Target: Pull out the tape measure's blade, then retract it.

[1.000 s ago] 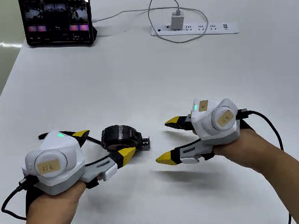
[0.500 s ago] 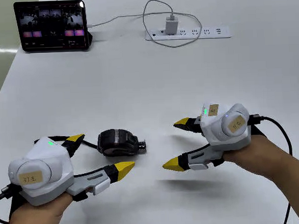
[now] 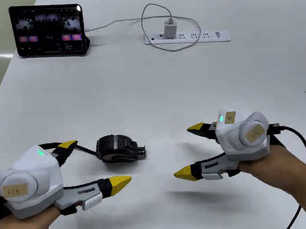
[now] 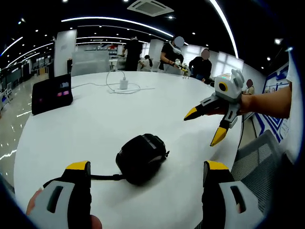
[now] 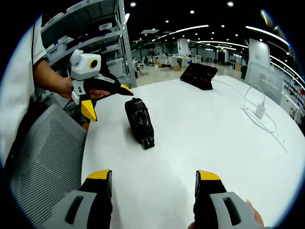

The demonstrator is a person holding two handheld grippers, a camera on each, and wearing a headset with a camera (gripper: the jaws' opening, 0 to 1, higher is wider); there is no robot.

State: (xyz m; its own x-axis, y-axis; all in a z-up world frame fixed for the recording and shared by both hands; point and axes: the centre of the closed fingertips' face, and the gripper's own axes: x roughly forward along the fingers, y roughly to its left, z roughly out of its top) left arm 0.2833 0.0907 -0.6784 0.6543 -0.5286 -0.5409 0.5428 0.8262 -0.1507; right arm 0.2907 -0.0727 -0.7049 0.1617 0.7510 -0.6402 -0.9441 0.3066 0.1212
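Black round-cased tape measure [image 3: 117, 148] lying on the white surface [image 3: 157, 84] between the left hand-held gripper [image 3: 96, 163] and right hand-held gripper [image 3: 189, 150], both spread wide, neither touching it.

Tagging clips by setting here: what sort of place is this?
Likely a big open-plan office or lab: a white table with a tablet and power strip, metal shelving beside it, ceiling light strips and people standing behind.

Left gripper [image 3: 94, 163] and right gripper [image 3: 189, 150]: rounded white housings, black yellow-tipped jaws, tan handwritten labels [image 3: 230, 117], green lights [image 3: 41, 152]; black cable [image 3: 293, 134] behind the right.
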